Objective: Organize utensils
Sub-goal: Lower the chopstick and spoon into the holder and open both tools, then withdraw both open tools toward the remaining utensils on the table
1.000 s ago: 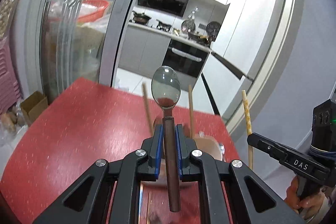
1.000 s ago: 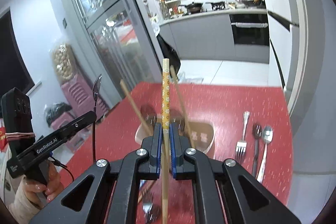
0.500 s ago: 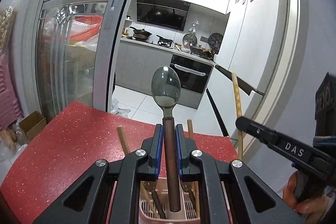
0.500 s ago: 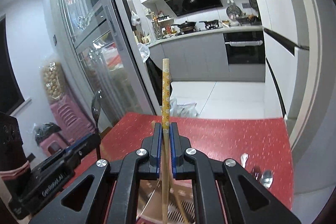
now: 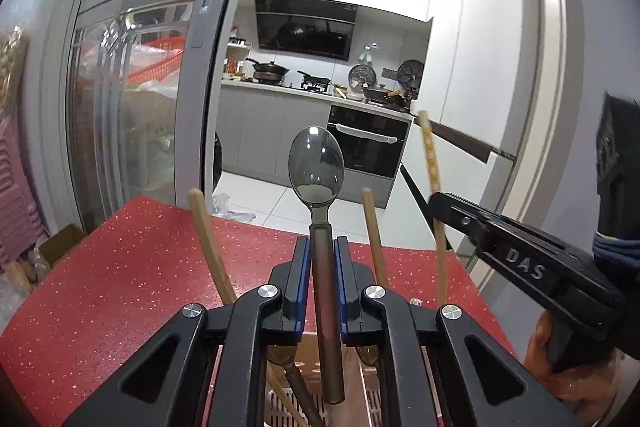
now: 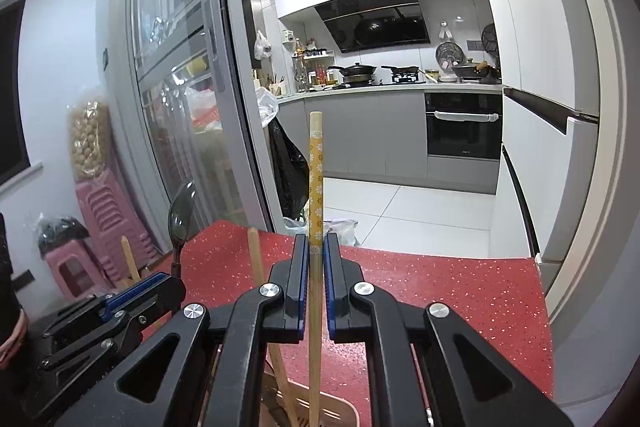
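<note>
The left gripper (image 5: 322, 279) had its blue pads clamped on the dark handle of a spoon (image 5: 317, 163), which stood upright with its bowl above the fingers and its handle end hanging just over a pink slotted utensil holder (image 5: 280, 405) near the bottom of the left wrist view. Two plain wooden chopsticks (image 5: 208, 239) already stood in that holder, leaning apart, one on each side of the spoon. A brown utensil handle (image 5: 298, 387) lay slanted inside it as well.

To the right, the right gripper (image 6: 316, 279) had its fingers drawn narrow around a chopstick with a yellow flowered top (image 6: 316, 179), held upright, its lower end reaching down toward the holder's rim (image 6: 340, 407). From the left wrist view that same chopstick (image 5: 430, 163) rose close beside the spoon, gripped by the black tool marked DAS, with a person's hand (image 5: 560, 359) wrapped around its grip at the right edge.

Both tools hung over the near part of the red speckled table (image 5: 120, 267). Beyond the far edge of the table lay a white tiled floor, a grey kitchen with a black oven (image 6: 464, 127) and pans on the hob, and a glass sliding door (image 5: 132, 99) on the left.
</note>
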